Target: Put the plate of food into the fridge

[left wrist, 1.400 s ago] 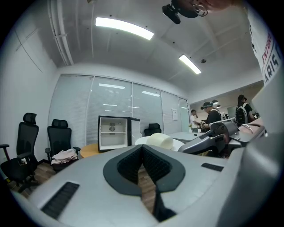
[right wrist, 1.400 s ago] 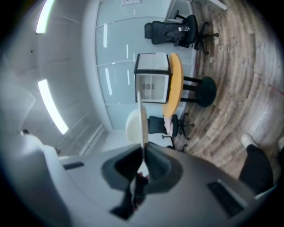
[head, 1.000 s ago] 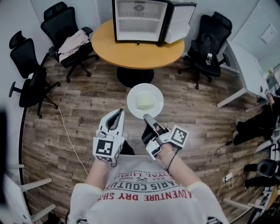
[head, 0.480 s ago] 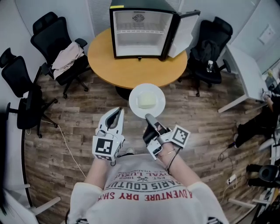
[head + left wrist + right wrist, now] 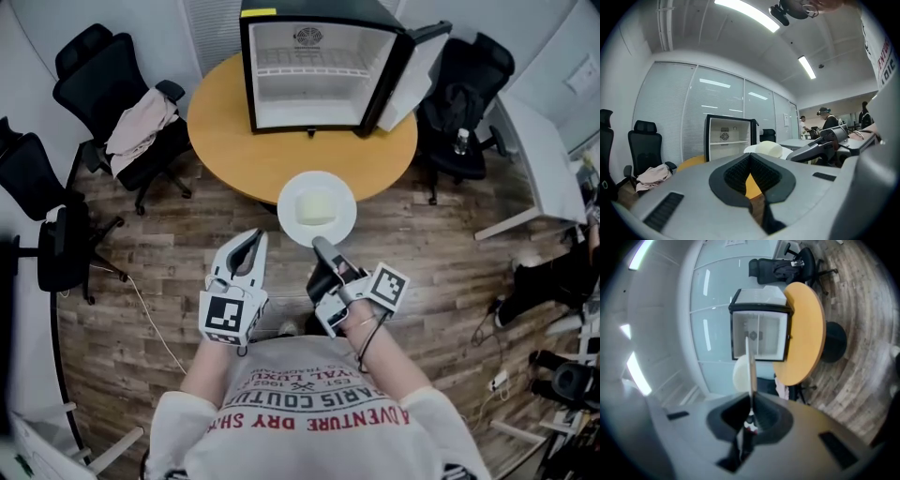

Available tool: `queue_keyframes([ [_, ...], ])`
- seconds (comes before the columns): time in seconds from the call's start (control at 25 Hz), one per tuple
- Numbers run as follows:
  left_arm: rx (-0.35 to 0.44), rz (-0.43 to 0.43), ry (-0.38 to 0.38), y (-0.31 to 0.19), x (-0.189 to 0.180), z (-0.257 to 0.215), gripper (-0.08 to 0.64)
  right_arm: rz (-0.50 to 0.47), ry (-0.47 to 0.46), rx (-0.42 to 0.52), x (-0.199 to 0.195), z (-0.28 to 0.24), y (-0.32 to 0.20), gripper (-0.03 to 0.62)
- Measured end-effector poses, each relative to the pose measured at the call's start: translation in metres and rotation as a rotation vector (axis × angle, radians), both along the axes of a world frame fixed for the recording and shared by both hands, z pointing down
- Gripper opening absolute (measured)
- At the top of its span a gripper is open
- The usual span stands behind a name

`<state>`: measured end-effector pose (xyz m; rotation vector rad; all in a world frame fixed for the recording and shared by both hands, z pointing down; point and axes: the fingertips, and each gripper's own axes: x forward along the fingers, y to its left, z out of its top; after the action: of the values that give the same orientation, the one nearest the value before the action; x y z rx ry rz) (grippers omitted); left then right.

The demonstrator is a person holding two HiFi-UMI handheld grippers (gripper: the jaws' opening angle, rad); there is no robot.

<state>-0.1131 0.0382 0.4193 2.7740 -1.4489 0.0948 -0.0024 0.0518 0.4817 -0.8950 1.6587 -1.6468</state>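
A white plate (image 5: 317,208) carrying a pale block of food (image 5: 315,206) is held level in the air near the front edge of the round orange table (image 5: 234,141). My right gripper (image 5: 322,249) is shut on the plate's near rim; in the right gripper view the plate (image 5: 751,366) runs edge-on out of the jaws. My left gripper (image 5: 250,244) hangs to the left of the plate, shut with nothing in it. The small fridge (image 5: 319,75) stands open on the table, its door (image 5: 415,70) swung right and its shelves bare.
Black office chairs (image 5: 112,84) stand left of the table, one draped with a pale cloth (image 5: 141,120). Another chair (image 5: 469,103) and a white desk (image 5: 544,159) are on the right. A cable (image 5: 141,291) trails over the wooden floor.
The table and fridge have drawn nearer in the head view. The plate has gone forward with the right gripper and now reaches the table's edge. Both grips look unchanged.
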Motion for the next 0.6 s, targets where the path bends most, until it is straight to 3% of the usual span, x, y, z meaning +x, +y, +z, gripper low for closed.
queue_keyframes([
  [0.28,-0.018,-0.039,0.002,-0.070,-0.006,0.012,0.032,-0.039,0.023,-0.024,-0.004,0.012,-0.073,0.037],
  [0.6,-0.008,-0.083,0.004,-0.156,0.011,0.007,0.032,-0.087,0.020,-0.016,0.012,0.007,-0.165,0.037],
])
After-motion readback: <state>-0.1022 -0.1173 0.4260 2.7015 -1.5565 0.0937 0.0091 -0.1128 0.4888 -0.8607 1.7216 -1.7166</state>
